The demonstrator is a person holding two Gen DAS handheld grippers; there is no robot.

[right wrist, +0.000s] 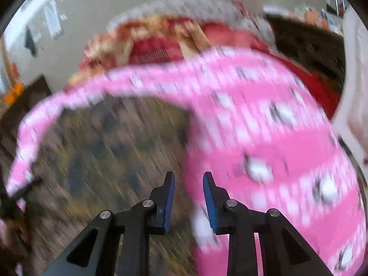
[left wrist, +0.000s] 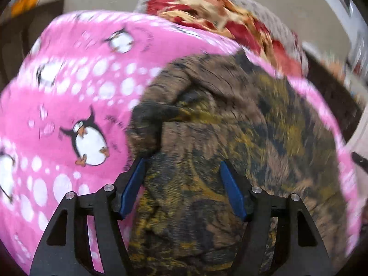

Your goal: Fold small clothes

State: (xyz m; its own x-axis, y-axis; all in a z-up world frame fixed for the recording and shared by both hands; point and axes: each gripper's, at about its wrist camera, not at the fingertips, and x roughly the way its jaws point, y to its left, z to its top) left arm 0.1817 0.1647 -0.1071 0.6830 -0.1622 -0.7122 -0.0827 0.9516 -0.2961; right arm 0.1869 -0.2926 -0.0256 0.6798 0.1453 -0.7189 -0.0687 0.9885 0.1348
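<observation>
In the left wrist view, a small knitted garment in mottled brown, ochre and dark blue (left wrist: 230,138) is seen lying on a pink fleece blanket printed with penguins and white dots (left wrist: 76,96). The garment is rumpled, with a bunched fold or sleeve drawn across its upper left part; no neat, squared fold is visible. The left gripper (left wrist: 182,170) is held over the garment's near portion with its jaws spread wide, nothing being pinched between them. Behind the blanket, a red and cream floral cushion with a grey edge (left wrist: 220,16) can be made out.

In the right wrist view, heavily blurred by motion, the same brown garment (right wrist: 110,147) fills the lower left and the pink blanket (right wrist: 276,142) the right. The right gripper (right wrist: 188,179) is shown above the border between them, its jaws parted by a narrow gap and holding nothing.

The folding is judged to be at an early stage: the garment appears neither flattened nor finished, and the folds proper remain to be made.
</observation>
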